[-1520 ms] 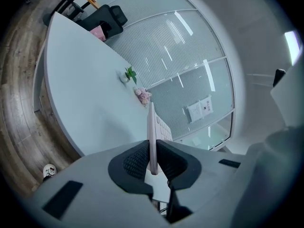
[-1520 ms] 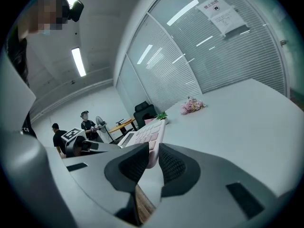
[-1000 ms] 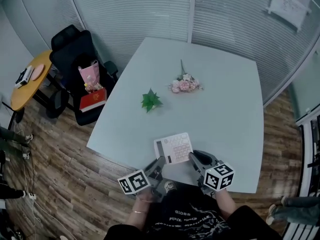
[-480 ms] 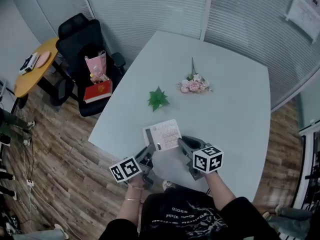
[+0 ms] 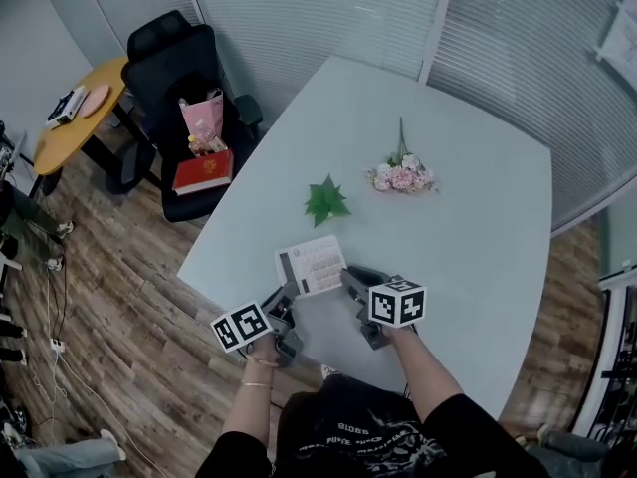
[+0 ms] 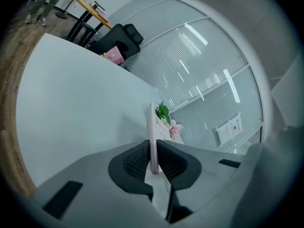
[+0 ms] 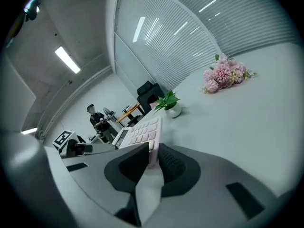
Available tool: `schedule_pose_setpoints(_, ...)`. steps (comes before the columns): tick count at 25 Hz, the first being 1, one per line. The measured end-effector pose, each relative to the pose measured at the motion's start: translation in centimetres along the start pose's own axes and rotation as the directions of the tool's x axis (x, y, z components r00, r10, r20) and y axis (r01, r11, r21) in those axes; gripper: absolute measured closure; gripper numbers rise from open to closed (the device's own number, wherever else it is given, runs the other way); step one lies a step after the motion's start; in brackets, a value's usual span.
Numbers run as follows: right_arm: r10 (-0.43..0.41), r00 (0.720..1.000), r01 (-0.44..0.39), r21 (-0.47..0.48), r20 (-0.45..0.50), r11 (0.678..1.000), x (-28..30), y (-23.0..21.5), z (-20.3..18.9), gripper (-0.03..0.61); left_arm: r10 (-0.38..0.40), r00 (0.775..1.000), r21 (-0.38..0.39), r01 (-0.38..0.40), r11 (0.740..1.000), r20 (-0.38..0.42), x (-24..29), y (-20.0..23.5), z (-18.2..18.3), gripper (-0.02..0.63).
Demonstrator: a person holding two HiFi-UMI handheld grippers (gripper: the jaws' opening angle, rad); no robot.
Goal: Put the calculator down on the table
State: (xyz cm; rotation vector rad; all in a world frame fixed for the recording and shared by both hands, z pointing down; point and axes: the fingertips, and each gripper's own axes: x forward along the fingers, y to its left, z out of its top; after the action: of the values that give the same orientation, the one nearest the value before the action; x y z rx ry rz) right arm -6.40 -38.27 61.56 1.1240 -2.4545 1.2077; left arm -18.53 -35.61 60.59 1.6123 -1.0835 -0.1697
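Over table (image 5: 478,237) edge, L gripper (image 5: 288,295) & R gripper (image 5: 349,276) jaws clamp calculator (image 5: 312,265); plant (image 5: 325,202), flowers (image 5: 402,176) beyond.

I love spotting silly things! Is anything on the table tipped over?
The pink flower bunch lies flat on the table, with no vase. The small green plant stands upright. Nothing looks spilled or broken.

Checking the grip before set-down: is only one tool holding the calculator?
No, the left tool and the right tool each clamp an edge of the calculator.
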Motion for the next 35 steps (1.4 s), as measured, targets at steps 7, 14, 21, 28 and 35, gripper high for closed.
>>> schedule_pose_setpoints(7,-0.022,0.996,0.021,-0.006,-0.09,1.0,3.1,-1.2,-0.7,0.506,0.068,0.998,-0.043,-0.067,0.997,0.01,1.0,2.6,0.7,0.554)
schedule_pose_setpoints(14,-0.091,0.983,0.085,-0.042,-0.157,0.995,4.6,-2.6,-0.7,0.506,0.106,0.994,-0.072,-0.107,0.992,-0.017,2.6,4.0,1.1,0.554)
schedule_pose_setpoints(21,-0.159,0.962,0.146,-0.075,-0.223,0.986,5.1,-3.3,-0.8,0.506,0.144,0.989,-0.037,-0.146,0.989,-0.042,3.3,4.1,1.4,0.554)
schedule_pose_setpoints(28,-0.186,0.953,0.178,-0.054,-0.238,0.982,5.2,-3.4,-0.9,0.503,0.22,0.974,-0.023,-0.222,0.975,-0.044,3.4,4.0,1.5,0.554)
schedule_pose_setpoints(35,-0.164,0.966,0.158,-0.043,-0.199,0.986,4.7,-3.0,-0.2,0.279,0.282,0.959,0.007,-0.281,0.96,-0.014,2.7,4.9,1.4,0.361)
